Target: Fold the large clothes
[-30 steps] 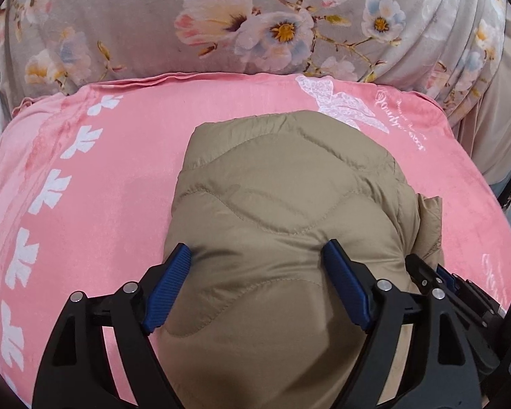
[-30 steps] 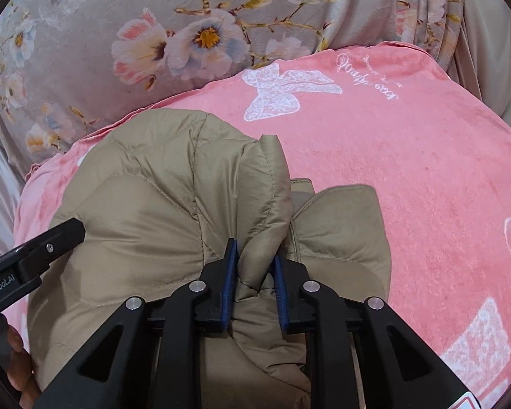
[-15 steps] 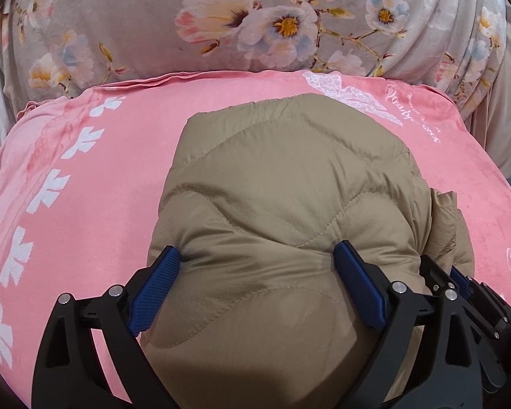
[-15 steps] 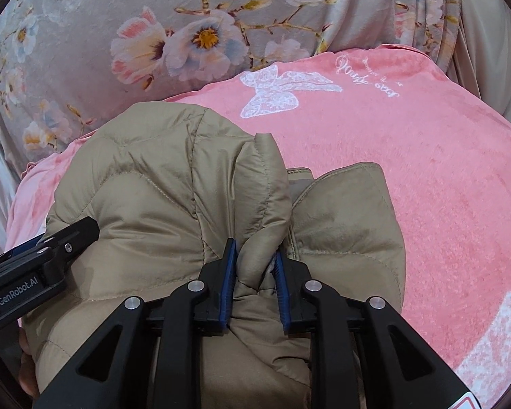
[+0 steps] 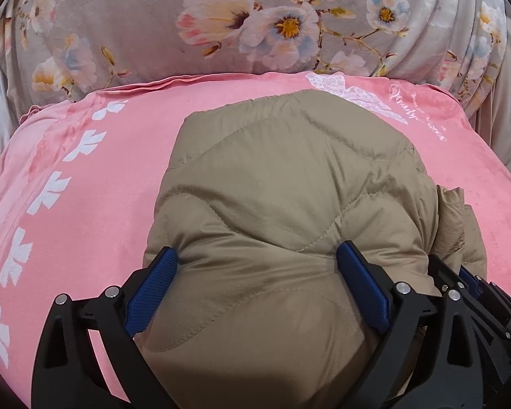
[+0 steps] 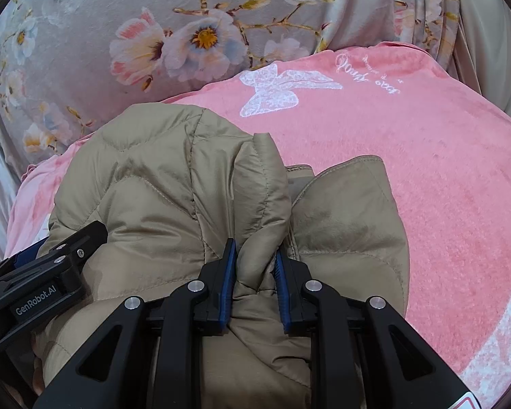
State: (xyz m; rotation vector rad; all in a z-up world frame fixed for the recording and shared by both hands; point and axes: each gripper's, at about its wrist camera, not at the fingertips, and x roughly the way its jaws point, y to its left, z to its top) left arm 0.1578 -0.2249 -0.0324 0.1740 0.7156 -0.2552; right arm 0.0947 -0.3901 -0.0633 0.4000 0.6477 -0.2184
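A tan quilted puffer jacket (image 5: pixel 282 184) lies bundled on a pink blanket (image 5: pixel 85 184); it also shows in the right wrist view (image 6: pixel 160 184). My left gripper (image 5: pixel 259 259) is wide open, its blue pads pressed against both sides of the jacket's puffy bulk. My right gripper (image 6: pixel 255 259) is shut on a raised fold of the jacket. The left gripper's black body shows in the right wrist view (image 6: pixel 44 286), at the jacket's left side. The right gripper's body shows at the left wrist view's right edge (image 5: pixel 477 289).
The pink blanket (image 6: pixel 426 156) with white butterfly and leaf prints covers a bed. A grey floral bedcover (image 5: pixel 255 20) rises behind it and also shows in the right wrist view (image 6: pixel 153 34). The blanket drops off at its left and right edges.
Both grippers have slid forward with the jacket toward the floral cover. The left gripper's jaws stay wide around the bulk; the right stays clamped on the fold.
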